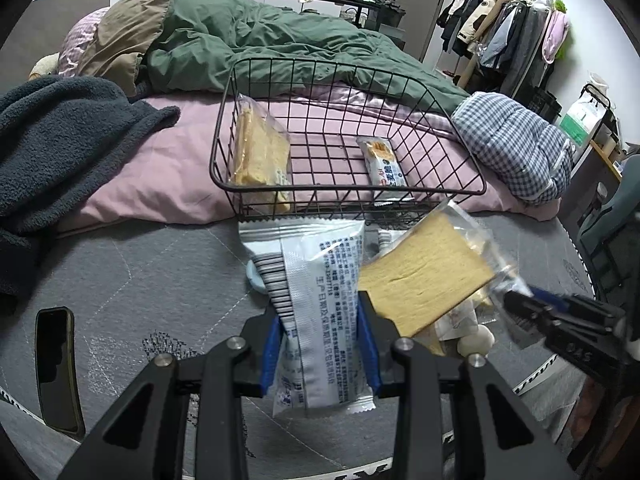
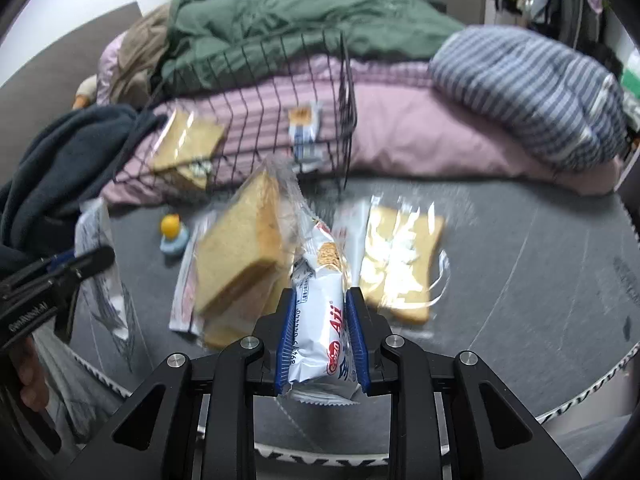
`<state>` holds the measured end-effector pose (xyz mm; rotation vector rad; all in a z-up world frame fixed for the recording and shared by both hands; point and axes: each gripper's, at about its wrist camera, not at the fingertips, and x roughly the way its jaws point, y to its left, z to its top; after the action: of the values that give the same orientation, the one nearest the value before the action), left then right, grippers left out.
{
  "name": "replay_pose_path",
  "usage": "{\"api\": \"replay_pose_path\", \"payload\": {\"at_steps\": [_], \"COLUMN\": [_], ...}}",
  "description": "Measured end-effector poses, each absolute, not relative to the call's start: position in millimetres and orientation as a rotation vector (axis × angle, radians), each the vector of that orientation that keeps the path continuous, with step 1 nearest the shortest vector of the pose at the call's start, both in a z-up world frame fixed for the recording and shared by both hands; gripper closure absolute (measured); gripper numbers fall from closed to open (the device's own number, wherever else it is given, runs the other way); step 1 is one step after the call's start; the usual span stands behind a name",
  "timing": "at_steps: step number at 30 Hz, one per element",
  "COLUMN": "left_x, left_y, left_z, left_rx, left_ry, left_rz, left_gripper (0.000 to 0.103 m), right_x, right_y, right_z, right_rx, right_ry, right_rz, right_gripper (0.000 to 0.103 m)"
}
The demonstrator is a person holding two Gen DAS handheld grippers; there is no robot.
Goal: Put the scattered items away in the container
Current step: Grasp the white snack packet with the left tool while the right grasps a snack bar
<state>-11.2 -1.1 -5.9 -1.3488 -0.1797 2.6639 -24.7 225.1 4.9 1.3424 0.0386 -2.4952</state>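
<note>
Grey quilted mattress (image 1: 140,264) carries the loose things, and behind it lie pink bedding and a green duvet (image 1: 256,40). At the mattress's left edge a dark phone (image 1: 54,364) lies flat, away from the work.

Next comes the left gripper (image 1: 320,344): its blue pads are pressed on a white snack packet with a barcode (image 1: 316,300), which it holds upright and off the mattress, pointing to the basket, probably so it can go over the rim. The black wire basket (image 1: 348,192) stands on the pink bedding at the mattress's far edge. It already holds a wrapped bread slice (image 1: 260,152) leaning on its left wall and a small white biscuit packet (image 1: 382,164) flat toward its right side.

To the right, the right gripper (image 2: 322,340) pinches a white Aji biscuit packet (image 2: 320,320), also lifted. A bagged bread slice (image 2: 240,256) leans close beside it; whether they touch I cannot tell. Another clear-wrapped bread slice (image 2: 400,260) lies flat on the mattress further right, and a small yellow and blue toy (image 2: 172,232) stands near the basket. I judge both packets are ready for dropping in.
</note>
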Motion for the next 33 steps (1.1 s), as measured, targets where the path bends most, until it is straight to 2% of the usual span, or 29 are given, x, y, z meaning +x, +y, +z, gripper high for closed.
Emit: {"api": "replay_pose_path", "payload": {"at_steps": [4, 17, 23, 24, 26, 33], "left_x": [-11.1, -14.4, -16.9, -17.3, -17.5, -16.0], "left_y": [-3.4, -11.9, -9.8, -9.3, -7.9, -5.6], "left_z": [-0.5, 16.5, 13.7, 13.2, 12.9, 11.2], "left_rx": [-1.328, -1.265, -1.282, -1.283, -1.283, -1.285], "left_ry": [-0.188, -0.237, -0.24, -0.239, -0.237, -0.23], "left_rz": [2.676, 2.697, 2.685, 2.685, 2.684, 2.683], "left_gripper": [0.065, 0.065, 0.065, 0.065, 0.065, 0.065], "right_x": [-24.7, -18.9, -30.1, -31.7, -32.1, -31.1], "right_y": [228.9, 222.1, 224.2, 222.4, 218.0, 218.6], "right_z": [18.2, 38.2, 4.3, -2.2, -9.6, -21.2], "right_rx": [1.263, 1.173, 1.353, 1.382, 1.402, 1.446], "right_ry": [-0.021, -0.041, -0.053, -0.048, -0.013, 0.0], "right_rz": [-2.524, -2.55, -2.454, -2.436, -2.41, -2.366], "right_gripper": [0.078, 0.081, 0.082, 0.086, 0.09, 0.09]}}
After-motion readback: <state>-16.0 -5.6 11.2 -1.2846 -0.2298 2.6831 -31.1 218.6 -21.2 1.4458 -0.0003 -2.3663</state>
